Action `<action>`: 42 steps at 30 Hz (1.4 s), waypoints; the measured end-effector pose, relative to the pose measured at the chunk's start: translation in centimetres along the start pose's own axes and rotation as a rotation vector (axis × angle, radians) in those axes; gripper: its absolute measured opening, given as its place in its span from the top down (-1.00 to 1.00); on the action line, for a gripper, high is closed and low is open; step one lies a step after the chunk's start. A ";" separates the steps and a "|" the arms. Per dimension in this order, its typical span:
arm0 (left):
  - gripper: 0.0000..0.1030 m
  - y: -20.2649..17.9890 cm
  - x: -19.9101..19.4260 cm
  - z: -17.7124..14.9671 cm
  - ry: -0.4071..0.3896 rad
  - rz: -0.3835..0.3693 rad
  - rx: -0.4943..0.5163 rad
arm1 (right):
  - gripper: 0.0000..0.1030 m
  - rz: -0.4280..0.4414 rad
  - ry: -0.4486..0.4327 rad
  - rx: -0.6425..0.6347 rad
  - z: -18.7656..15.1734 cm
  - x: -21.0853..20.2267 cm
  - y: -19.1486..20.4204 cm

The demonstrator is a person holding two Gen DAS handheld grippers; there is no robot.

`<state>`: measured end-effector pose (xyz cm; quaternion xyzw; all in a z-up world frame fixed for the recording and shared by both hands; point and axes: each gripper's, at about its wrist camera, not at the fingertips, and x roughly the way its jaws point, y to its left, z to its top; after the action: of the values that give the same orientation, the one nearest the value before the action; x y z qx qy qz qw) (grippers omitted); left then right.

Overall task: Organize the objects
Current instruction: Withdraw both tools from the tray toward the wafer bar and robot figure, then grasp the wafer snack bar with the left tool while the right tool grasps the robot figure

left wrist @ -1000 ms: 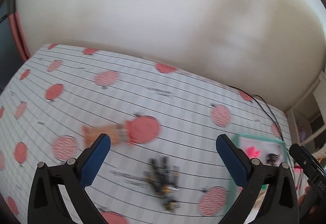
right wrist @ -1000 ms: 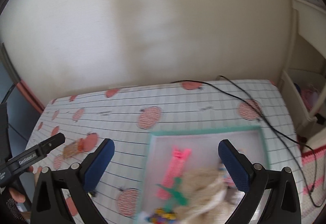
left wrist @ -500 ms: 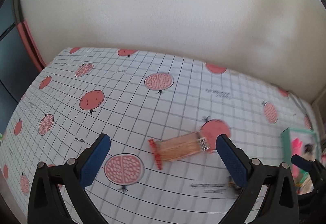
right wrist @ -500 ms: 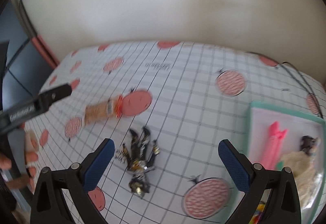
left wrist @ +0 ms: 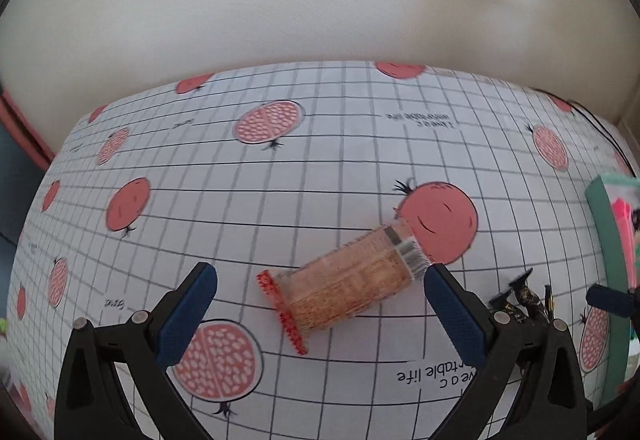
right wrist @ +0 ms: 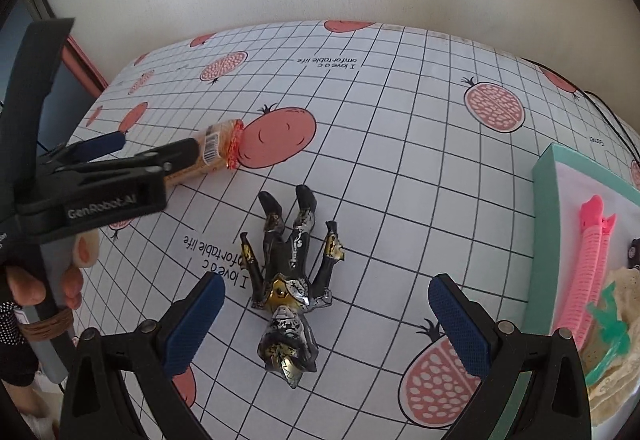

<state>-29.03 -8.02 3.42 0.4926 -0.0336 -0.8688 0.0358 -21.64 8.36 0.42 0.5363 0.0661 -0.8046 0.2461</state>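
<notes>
A clear toothpick jar (left wrist: 348, 282) with a red lid lies on its side on the pomegranate tablecloth. My left gripper (left wrist: 320, 304) is open, with its blue pads on either side of the jar and a little short of it. A black, silver and gold action figure (right wrist: 290, 280) lies flat on the cloth, and my right gripper (right wrist: 326, 312) stands open just above it. The right wrist view also shows the toothpick jar (right wrist: 212, 149) behind the left gripper (right wrist: 136, 147). At the right sits a teal tray (right wrist: 544, 175) with a pink clip (right wrist: 592, 260).
The teal tray (left wrist: 604, 240) also holds a beige crocheted item (right wrist: 616, 340), a green clip (right wrist: 610, 336) and a small dark object (right wrist: 634, 252). A black cable (right wrist: 616, 119) runs along the table's far right edge. A white wall stands behind the table.
Both grippers came lower and closer to the cloth. The left one now has the toothpick jar between its open fingers; the right one has swung from the tray to over the action figure.
</notes>
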 end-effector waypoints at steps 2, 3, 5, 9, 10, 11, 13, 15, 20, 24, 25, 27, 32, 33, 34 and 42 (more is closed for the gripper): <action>-1.00 -0.1 0.3 0.0 0.009 0.013 0.004 | -1.00 0.001 0.006 -0.006 0.0 0.3 0.3; -1.00 -0.2 0.4 0.0 0.010 0.014 0.004 | -1.00 0.000 0.008 -0.011 0.0 0.4 0.4; -1.00 -0.3 0.7 0.0 0.008 0.018 0.008 | -1.00 -0.006 0.012 -0.022 -0.1 0.5 0.7; -1.00 -0.4 1.4 -0.2 0.019 0.027 0.005 | -1.00 -0.028 0.016 -0.038 -0.3 0.9 1.0; -0.99 -0.5 1.5 -0.2 0.022 0.026 0.003 | -1.00 -0.027 0.017 -0.039 -0.3 0.9 1.0; -0.96 -0.5 1.6 -0.2 0.021 0.026 0.005 | -1.00 -0.026 0.017 -0.042 -0.3 1.0 1.1; -0.86 -0.6 1.7 -0.2 0.018 0.031 0.007 | -1.00 -0.029 0.011 -0.051 -0.4 1.1 1.4; -0.71 -0.6 1.8 -0.2 0.022 0.026 -0.001 | -1.00 -0.039 0.007 -0.066 -0.4 1.3 1.7; -0.46 -0.6 2.1 -0.4 0.041 0.013 -0.020 | -0.96 -0.071 0.000 -0.084 -0.4 1.5 2.1; -0.32 -0.4 2.1 -0.3 0.043 0.013 -0.029 | -0.85 -0.087 0.001 -0.091 -0.3 1.7 2.0; -0.28 -0.4 2.1 -0.3 0.045 0.012 -0.035 | -0.79 -0.086 0.002 -0.093 -0.4 1.7 2.0; -0.22 -0.2 2.0 -0.3 0.049 0.013 -0.047 | -0.70 -0.095 -0.005 -0.103 -0.3 1.6 2.1; 0.02 0.1 2.1 -0.2 0.062 0.012 -0.071 | -0.57 -0.095 -0.021 -0.122 -0.1 1.1 2.1; 0.05 0.2 2.1 -0.2 0.065 0.009 -0.075 | -0.56 -0.095 -0.020 -0.125 -0.1 1.1 2.1; 0.09 0.2 2.1 -0.3 0.068 0.006 -0.078 | -0.56 -0.094 -0.020 -0.123 -0.1 1.1 2.0; 0.16 0.4 2.1 -0.2 0.086 0.007 -0.101 | -0.37 -0.094 -0.025 -0.118 0.0 1.3 1.8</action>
<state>-29.87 -8.62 1.56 0.5271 0.0100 -0.8473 0.0650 -21.17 6.33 -0.46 0.5073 0.1352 -0.8166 0.2400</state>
